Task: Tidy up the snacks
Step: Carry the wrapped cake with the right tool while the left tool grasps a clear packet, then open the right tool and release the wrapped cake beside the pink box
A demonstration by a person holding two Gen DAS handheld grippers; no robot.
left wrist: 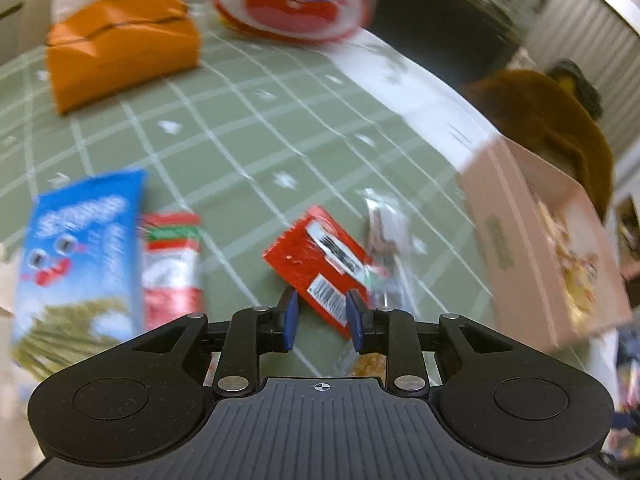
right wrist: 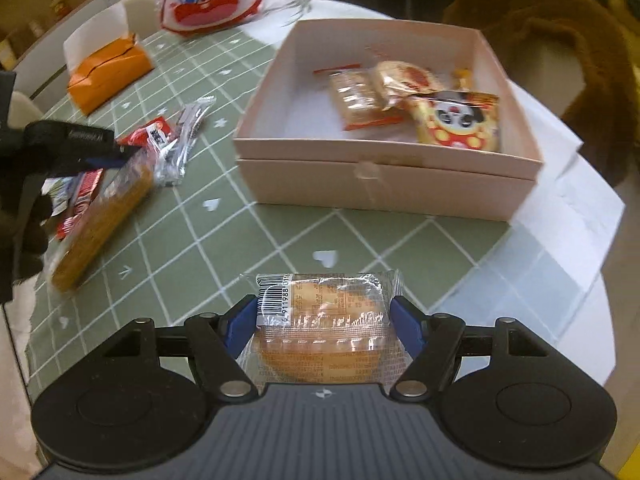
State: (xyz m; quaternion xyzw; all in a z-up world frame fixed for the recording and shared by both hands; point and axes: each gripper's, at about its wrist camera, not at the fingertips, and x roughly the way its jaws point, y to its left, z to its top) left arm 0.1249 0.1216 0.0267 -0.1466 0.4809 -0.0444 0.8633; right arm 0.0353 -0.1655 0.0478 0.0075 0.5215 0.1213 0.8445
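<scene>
Squarely between right tongs (right wrist: 323, 322) (clamped): cracker packet (right wrist: 322, 320).

A round table (right wrist: 552, 264) with a green grid-patterned cloth (right wrist: 256, 236). Behind the table, a brown furry chair (right wrist: 568, 40) at its far right and pale chairs (right wrist: 100, 28) at its far left.

Even indoor light; left view motion-blurred, right sharper; fisheye bending at edges

A clear cake pack (right wrist: 324, 320) sits squeezed between the blue pads at 6 o'clock. The pink box (right wrist: 384, 184) at 1 o'clock is open, with three snack packs (right wrist: 416, 100) inside. A red packet (left wrist: 320, 264) lies flat.
</scene>
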